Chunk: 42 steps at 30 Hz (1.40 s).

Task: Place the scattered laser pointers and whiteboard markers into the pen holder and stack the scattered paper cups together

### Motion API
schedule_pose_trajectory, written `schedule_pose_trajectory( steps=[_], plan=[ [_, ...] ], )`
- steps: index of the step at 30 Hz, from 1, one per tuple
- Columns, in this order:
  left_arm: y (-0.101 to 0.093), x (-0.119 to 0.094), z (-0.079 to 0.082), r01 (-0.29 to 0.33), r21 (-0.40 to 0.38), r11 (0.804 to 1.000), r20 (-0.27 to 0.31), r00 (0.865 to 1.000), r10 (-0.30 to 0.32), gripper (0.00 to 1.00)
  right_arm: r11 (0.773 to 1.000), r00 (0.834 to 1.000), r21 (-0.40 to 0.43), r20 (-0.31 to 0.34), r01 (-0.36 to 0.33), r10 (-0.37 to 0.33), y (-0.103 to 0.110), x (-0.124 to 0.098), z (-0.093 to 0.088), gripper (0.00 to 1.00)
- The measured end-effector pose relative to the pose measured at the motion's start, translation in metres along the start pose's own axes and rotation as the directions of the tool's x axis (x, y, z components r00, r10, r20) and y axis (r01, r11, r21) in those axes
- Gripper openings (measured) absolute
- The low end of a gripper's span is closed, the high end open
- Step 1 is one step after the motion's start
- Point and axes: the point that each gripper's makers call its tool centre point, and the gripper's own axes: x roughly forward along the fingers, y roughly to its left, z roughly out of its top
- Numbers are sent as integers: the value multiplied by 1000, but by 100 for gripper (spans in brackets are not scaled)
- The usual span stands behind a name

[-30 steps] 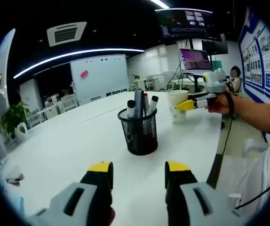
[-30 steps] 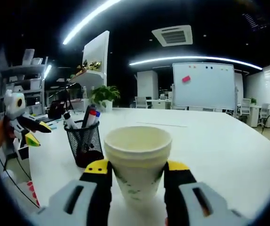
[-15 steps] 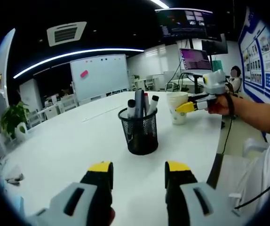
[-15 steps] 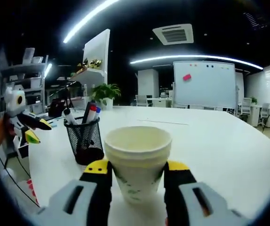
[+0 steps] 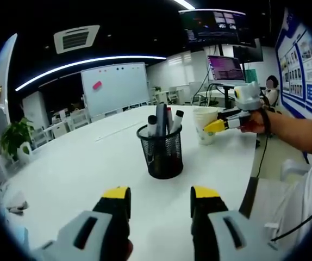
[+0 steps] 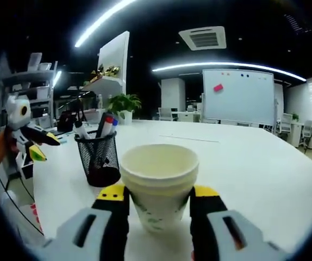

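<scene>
gripping the stacked paper cups upright between its jaws, the right gripper is seen on the table; the left gripper is held apart, empty, pen holder straight ahead.

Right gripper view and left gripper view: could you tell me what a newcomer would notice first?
In the right gripper view, stacked paper cups sit between the right gripper jaws, up close. Mid-table stands the black mesh pen holder full of markers. The left gripper hangs open over the white table.
</scene>
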Motion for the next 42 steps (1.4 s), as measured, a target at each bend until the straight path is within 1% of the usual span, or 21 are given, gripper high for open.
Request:
schedule_pose_trajectory(
  steps=[5,8,9,10,14,20,24,30,32,35,38,42],
  plan=[
    [0,0,2,1,3,1000,3,1000,-1,45,1000,1000,-20,-25,0,0,0,0,-2,46],
    [0,-1,2,1,1,1000,4,1000,-1,45,1000,999,-23,-40,-4,3,1,0,-4,54],
    [0,-1,2,1,1,1000,3,1000,-1,45,1000,998,-24,-58,-8,7,3,0,-7,56],
    [0,-1,1,2,-1,1000,2,1000,-2,45,999,997,-35,-76,-5,3,3,0,-9,56],
    [-2,-1,1,7,4,1000,-2,1000,-7,45,999,996,-34,-88,-3,0,0,-1,-10,55],
    [-4,0,5,15,3,1000,9,1000,-15,45,999,994,-41,-110,18,-22,-7,-9,-9,57],
    [-5,-1,5,20,4,1000,5,1000,-20,45,998,990,-52,-132,34,-40,-12,-16,-6,58],
    [-8,-2,5,27,10,1000,-5,1000,-27,45,998,990,-59,-134,35,-43,-13,-22,3,59],
    [-8,-2,6,27,12,1000,-8,1000,-27,45,997,988,-65,-145,34,-43,-11,-26,5,59],
    [-8,-4,7,26,14,1000,-8,1000,-26,45,995,988,-92,-143,36,-49,-8,-34,12,59],
    [-9,-5,6,25,15,1000,-20,999,-25,45,994,989,-106,-145,21,-36,-3,-39,17,59],
    [-11,-6,5,23,24,999,-35,999,-22,45,991,987,-134,-162,1,-23,2,-42,17,61]
  ],
)
